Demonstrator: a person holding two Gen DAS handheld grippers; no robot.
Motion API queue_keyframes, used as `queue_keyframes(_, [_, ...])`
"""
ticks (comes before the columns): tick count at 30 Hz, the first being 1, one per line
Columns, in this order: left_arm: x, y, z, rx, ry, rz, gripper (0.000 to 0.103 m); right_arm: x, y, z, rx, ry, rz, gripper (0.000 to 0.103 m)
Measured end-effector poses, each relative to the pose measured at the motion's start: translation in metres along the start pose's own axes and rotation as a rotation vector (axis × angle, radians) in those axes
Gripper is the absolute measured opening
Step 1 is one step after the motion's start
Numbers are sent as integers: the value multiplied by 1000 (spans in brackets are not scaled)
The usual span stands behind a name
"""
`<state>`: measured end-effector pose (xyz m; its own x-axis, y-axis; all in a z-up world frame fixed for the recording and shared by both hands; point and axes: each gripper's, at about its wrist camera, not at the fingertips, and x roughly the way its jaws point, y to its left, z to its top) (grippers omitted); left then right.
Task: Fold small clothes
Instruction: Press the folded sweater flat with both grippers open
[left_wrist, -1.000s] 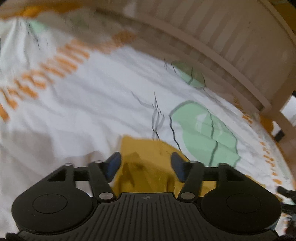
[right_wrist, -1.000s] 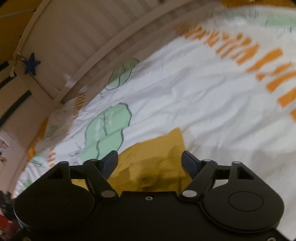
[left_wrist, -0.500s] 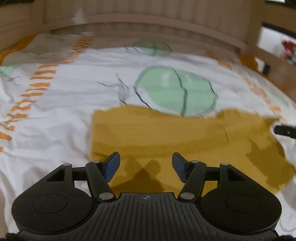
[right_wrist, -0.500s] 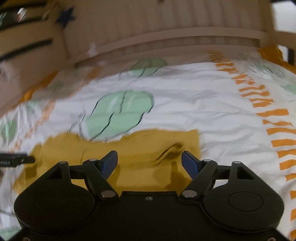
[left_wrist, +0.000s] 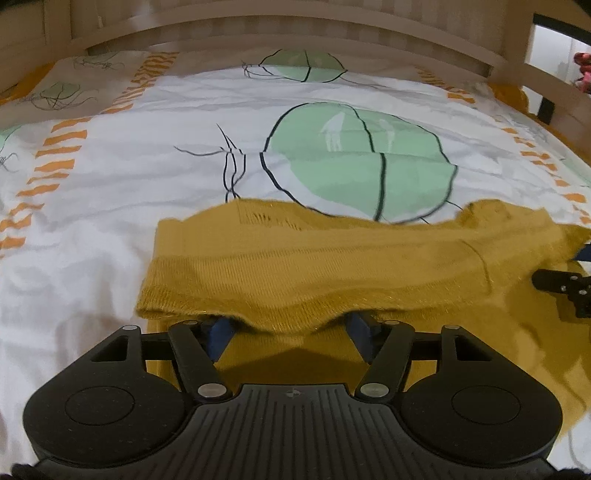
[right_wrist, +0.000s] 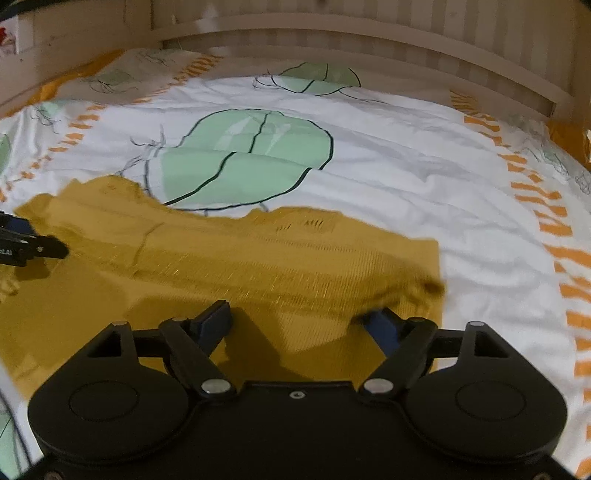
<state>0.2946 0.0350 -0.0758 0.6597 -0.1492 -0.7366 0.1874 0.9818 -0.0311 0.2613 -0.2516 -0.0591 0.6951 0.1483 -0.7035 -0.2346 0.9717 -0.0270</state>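
A: Left wrist view?
B: The left gripper (left_wrist: 290, 326) is opening, nothing pinched; a fold of the sweater (left_wrist: 332, 266) drapes over its fingers (left_wrist: 218, 334). The sweater lies on the bed (left_wrist: 110, 221).
A: Right wrist view?
B: The right gripper (right_wrist: 295, 325) is opening too, fingers (right_wrist: 384, 326) apart over the sweater (right_wrist: 258, 258), gripping nothing.

Both wrist cameras sit low and close, tilted down toward 12 o'clock; the 2 views share the mustard garment (left_wrist: 332, 258) (right_wrist: 258, 258) and green leaf print (left_wrist: 354, 162) (right_wrist: 243, 155).
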Motion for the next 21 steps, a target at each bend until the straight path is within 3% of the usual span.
queue_keyframes(9, [22,13,29,-55,-12,33,63,32,-20,30,95,31,-19,87])
queue_keyframes(21, [8,16,38,-111,-51,46,63,24,-37,26,221,-5,-17,92])
